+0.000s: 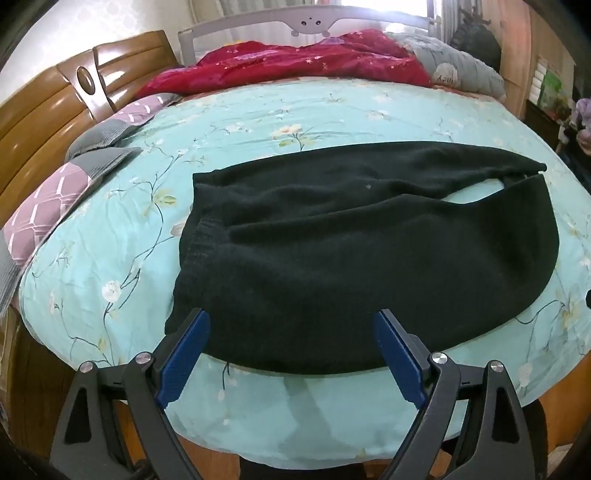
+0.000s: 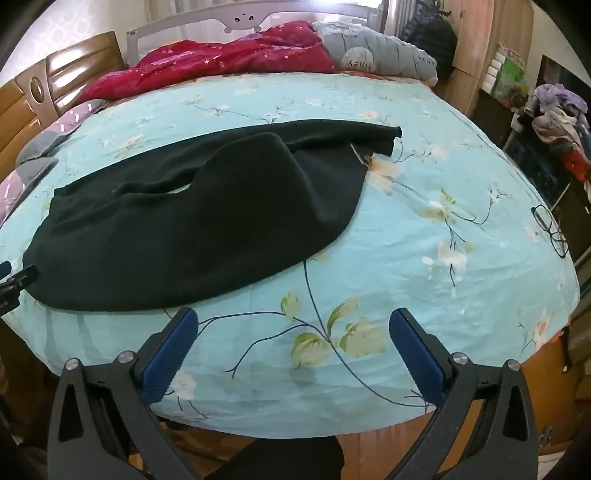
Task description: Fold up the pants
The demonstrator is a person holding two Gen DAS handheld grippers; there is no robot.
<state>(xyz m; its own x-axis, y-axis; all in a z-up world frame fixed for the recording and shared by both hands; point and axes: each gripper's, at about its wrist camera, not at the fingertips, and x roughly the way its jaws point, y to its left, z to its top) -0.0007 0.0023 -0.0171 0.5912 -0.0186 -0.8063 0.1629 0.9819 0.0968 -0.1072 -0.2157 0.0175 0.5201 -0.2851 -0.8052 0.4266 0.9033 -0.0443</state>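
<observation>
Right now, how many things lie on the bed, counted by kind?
Black pants: 1
Red quilt: 1
Grey quilt: 1
Pillows: 2
Eyeglasses: 1
Total: 6

You face bed (image 1: 258, 122) in floral teal sheet; wooden headboard (image 1: 55, 110) at left; bright window (image 2: 343, 5) behind.

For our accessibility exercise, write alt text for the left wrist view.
Dark green knitted pants lie flat on a pale blue floral bedsheet, waistband left, legs stretching right. The open left gripper, blue-padded, hovers at their near edge. Red quilt behind.
</observation>
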